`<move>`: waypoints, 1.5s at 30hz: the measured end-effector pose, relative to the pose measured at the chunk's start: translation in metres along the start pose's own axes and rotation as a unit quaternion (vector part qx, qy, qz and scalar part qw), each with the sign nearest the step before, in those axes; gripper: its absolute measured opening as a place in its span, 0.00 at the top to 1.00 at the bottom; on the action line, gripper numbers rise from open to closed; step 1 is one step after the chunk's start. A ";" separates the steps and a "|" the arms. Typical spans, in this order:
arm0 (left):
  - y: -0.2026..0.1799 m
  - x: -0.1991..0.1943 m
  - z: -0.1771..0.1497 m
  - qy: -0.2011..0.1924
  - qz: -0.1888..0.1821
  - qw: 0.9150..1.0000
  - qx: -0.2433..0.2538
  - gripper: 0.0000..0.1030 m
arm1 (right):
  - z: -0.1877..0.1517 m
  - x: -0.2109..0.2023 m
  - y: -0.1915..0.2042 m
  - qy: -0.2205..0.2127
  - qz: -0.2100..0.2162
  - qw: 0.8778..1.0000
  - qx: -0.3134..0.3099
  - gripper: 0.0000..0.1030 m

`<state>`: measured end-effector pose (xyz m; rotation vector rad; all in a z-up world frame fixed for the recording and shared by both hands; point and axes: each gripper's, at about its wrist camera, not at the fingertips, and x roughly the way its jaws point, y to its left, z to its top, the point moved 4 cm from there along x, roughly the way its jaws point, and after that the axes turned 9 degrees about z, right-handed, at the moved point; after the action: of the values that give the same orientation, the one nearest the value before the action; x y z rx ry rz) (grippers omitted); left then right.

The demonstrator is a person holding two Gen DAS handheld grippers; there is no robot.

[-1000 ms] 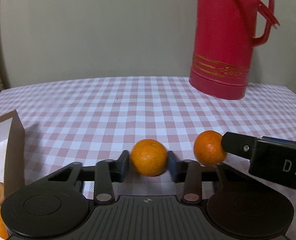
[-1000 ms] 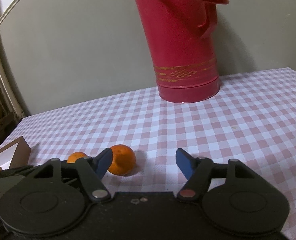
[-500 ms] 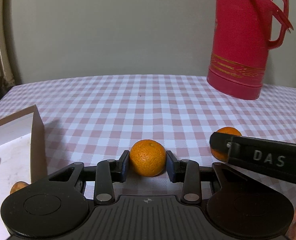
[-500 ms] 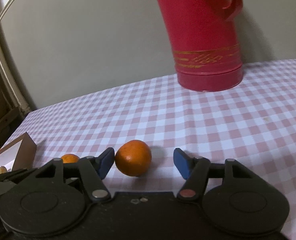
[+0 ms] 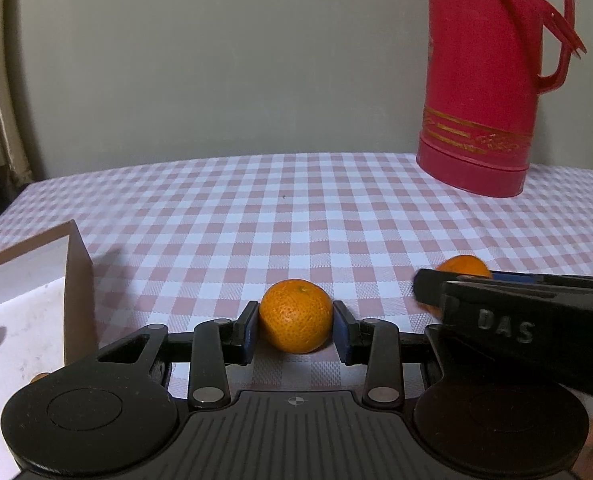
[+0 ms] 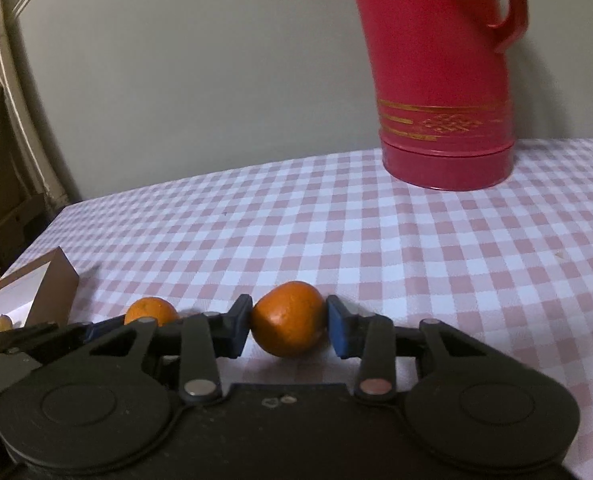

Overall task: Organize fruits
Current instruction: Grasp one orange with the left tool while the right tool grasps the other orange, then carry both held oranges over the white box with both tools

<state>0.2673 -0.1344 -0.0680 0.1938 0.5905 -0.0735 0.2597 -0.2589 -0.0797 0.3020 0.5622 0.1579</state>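
Between the left tongs, frame center, one orange pinched; right tongs closing on second orange, pads touching. Both low over checkered surface. Box at left: neither deposited yet.

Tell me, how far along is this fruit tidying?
Partly done, it seems: the brown box on the left already holds a few small items. In hand: the left gripper grips one orange, and the right gripper is closing on a second orange. Left: carrying both oranges over from the checked tablecloth.
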 end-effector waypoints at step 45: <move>0.060 -0.145 -0.057 -0.051 -0.018 0.998 0.015 0.63 | -0.067 -0.098 0.080 0.012 0.012 0.998 -0.068 0.70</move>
<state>0.1230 -0.0624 -0.0237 0.2080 0.4907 -0.1266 0.1361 -0.1894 -0.0583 0.1752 0.5691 0.2229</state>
